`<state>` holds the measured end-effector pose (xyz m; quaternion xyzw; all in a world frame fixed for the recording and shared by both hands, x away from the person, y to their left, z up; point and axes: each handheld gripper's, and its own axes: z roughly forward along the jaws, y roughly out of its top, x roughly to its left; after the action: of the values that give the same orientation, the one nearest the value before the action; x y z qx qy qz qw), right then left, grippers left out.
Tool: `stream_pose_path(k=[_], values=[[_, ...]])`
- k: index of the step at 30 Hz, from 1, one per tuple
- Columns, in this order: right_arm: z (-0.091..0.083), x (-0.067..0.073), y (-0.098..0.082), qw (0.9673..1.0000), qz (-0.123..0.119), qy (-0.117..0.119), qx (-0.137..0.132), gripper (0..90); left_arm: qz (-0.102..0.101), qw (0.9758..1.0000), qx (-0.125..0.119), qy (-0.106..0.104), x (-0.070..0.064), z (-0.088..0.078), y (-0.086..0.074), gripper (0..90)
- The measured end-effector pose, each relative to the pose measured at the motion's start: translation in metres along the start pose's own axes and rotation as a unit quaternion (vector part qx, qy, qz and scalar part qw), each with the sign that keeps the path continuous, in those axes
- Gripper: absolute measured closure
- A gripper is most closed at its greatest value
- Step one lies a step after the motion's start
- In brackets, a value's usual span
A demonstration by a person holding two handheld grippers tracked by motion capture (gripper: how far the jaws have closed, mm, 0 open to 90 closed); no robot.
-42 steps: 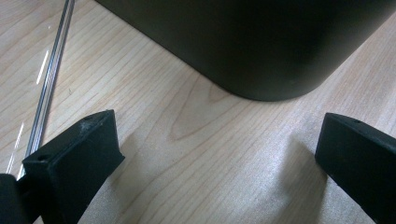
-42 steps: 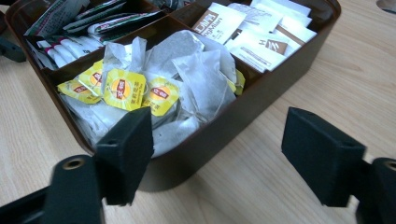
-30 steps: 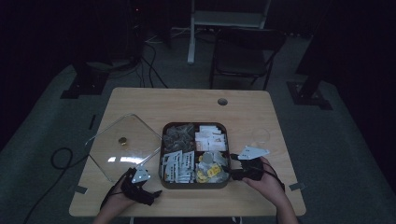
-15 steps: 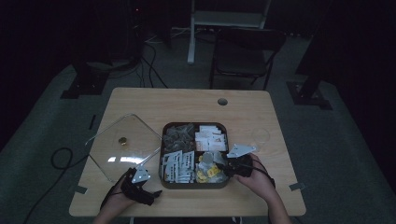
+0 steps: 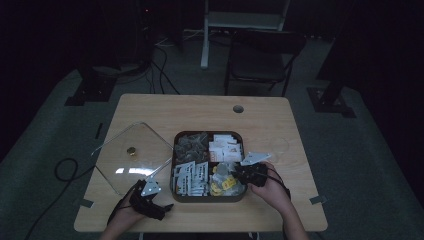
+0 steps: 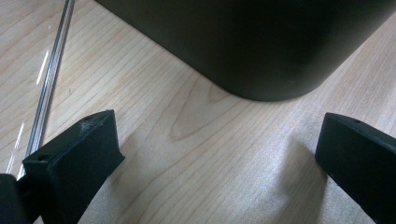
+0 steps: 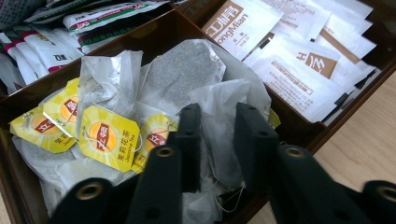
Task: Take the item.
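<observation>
A dark four-part tray [image 5: 207,199] stands mid-table. Its front right part holds tea bags with yellow tags [image 5: 223,182]. My right gripper [image 5: 239,176] reaches into that part from the right. In the right gripper view its jaws [image 7: 218,112] have just been closing and stand narrow, with a white tea bag [image 7: 217,93] in the gap between them; I see no firm pinch. A yellow tag [image 7: 109,137] lies just to the left. My left gripper [image 5: 161,204] rests on the table by the tray's front left corner [image 6: 243,42], jaws [image 6: 217,140] wide open and empty.
A clear glass lid [image 5: 150,165] with a brass knob [image 5: 131,150] lies left of the tray; its edge [image 6: 51,79] runs beside my left jaw. White sachets [image 7: 299,51] fill the back right part, striped packets [image 5: 192,177] the front left. A chair [image 5: 260,55] stands behind the table [image 5: 200,110].
My right gripper has moved left from the tray's right rim into the front right part, and its jaws have narrowed around a tea bag. The left gripper has stayed put.
</observation>
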<state>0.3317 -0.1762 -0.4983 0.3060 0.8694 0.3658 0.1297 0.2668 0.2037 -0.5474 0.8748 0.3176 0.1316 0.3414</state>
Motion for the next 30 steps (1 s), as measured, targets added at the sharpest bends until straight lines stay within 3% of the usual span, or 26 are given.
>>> stream_pose_path(k=[10,16,30], values=[[0.000,0.000,0.001,1.0000,0.008,-0.001,0.000,87.3,0.000,1.0000,0.000,0.000,0.000,0.000,0.000,0.5],[-0.006,0.000,0.003,0.9993,0.023,0.003,-0.027,88.4,0.000,1.0000,0.000,0.000,0.000,0.000,0.000,0.5],[-0.023,0.000,0.008,0.9976,0.038,0.010,-0.057,88.6,0.000,1.0000,0.000,0.000,0.000,0.000,0.000,0.5]])
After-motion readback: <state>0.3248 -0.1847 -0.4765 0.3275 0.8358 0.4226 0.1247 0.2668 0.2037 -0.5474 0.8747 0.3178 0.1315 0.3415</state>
